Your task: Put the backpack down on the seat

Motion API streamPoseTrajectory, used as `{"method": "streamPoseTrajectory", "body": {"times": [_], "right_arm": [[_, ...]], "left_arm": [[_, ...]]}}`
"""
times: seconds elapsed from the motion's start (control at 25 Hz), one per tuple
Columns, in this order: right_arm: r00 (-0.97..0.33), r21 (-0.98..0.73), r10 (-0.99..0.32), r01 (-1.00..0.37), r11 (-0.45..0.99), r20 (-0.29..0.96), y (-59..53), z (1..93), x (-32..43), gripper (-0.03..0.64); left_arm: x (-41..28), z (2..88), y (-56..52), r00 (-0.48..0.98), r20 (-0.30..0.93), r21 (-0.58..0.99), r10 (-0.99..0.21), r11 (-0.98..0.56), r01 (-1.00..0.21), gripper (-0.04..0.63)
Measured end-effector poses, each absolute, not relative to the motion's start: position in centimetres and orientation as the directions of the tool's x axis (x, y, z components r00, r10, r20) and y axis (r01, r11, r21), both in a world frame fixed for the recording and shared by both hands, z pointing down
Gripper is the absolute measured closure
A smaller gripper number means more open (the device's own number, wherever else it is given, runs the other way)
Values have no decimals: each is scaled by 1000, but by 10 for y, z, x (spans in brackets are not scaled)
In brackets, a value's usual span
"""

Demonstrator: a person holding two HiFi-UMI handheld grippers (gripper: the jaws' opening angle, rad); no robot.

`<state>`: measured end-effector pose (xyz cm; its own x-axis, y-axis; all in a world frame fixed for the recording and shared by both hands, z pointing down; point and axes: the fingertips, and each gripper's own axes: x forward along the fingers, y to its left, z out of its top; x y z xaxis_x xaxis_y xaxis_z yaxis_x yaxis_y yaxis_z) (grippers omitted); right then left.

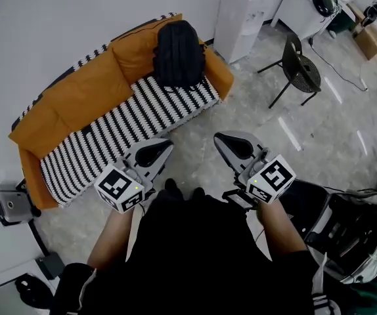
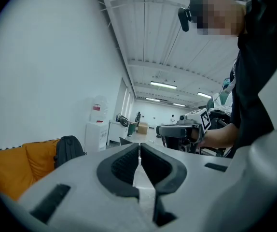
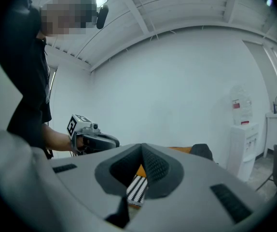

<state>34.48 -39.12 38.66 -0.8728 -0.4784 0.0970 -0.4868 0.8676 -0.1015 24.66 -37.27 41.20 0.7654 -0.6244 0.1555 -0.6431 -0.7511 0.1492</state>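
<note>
Backpack [image 1: 178,53] already sits upright on the striped seat [image 1: 129,126], well ahead of both sets of jaw tips. Left gripper [image 1: 164,144] and right gripper [image 1: 223,138] are pinched closed on nothing (looks done to me), so just stay clear and don't nudge it.

Matt cloth backpack [image 1: 178,54], striped fabric seat [image 1: 129,133]

Head cam looked steeply down from above the person [image 1: 195,254], with the orange sofa with black-and-white striped seat [image 1: 77,100] well ahead. Gripper cams rode low behind their jaws, near level, both also catching that sofa.
</note>
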Motion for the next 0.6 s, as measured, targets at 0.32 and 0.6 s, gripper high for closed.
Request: {"method": "streamPoseTrajectory", "body": {"times": [0.32,0.6], "right_arm": [[-879,-104,-468,-476,873,96,-377,391,363,591],[-869,-112,-485,-494,862,100,-387,395,373,589]], "left_arm": [[273,412,-357,767,172,135,-619,-756,-641,565],[276,417,-359,761,187,138,-622,-750,-647,565]]}}
